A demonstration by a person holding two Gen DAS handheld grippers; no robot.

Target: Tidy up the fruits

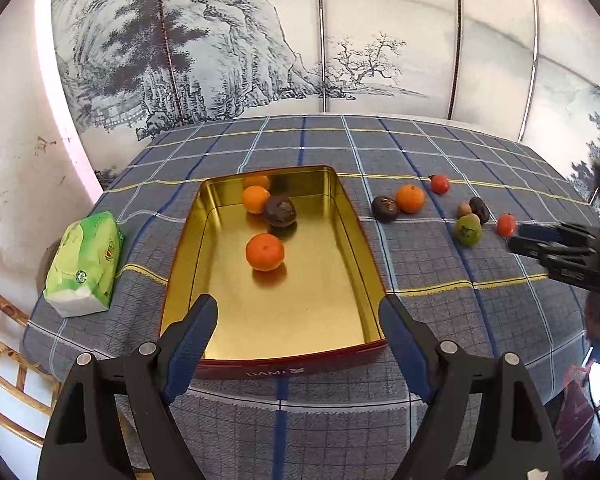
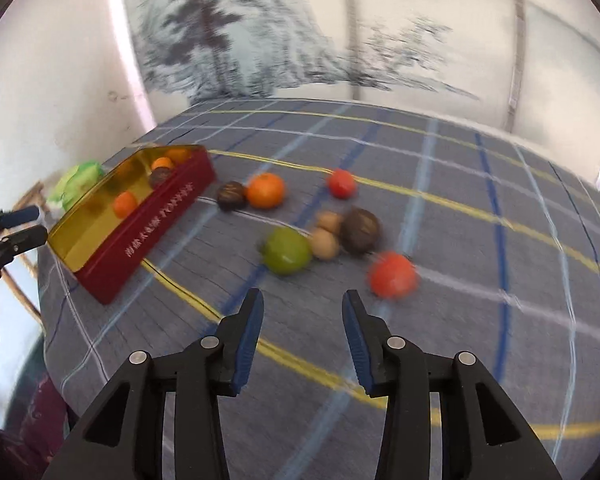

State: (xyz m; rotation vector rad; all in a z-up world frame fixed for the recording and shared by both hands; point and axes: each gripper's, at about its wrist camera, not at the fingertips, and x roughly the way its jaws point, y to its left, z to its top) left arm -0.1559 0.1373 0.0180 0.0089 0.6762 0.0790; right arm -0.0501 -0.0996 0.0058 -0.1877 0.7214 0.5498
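A red tin with a gold inside (image 1: 332, 216) (image 2: 148, 236) lies on the checked cloth. It holds two oranges (image 1: 265, 252) (image 1: 255, 199) and a dark fruit (image 1: 280, 211). My left gripper (image 1: 298, 312) is open and empty over the tin's near end. Loose on the cloth to the right lie a dark fruit (image 2: 231, 196), an orange (image 2: 265, 190), a green fruit (image 2: 287, 251), a red fruit (image 2: 393, 275), another red one (image 2: 341, 183), two small brown fruits (image 2: 324, 243) and a large dark one (image 2: 360, 230). My right gripper (image 2: 303, 300) is open and empty, just short of the green fruit.
A green tissue pack (image 1: 85, 264) lies left of the tin near the table's left edge. A bamboo chair (image 1: 4, 344) stands below that edge. A painted screen (image 1: 260, 48) stands behind the table. The right gripper shows in the left wrist view (image 1: 540, 240).
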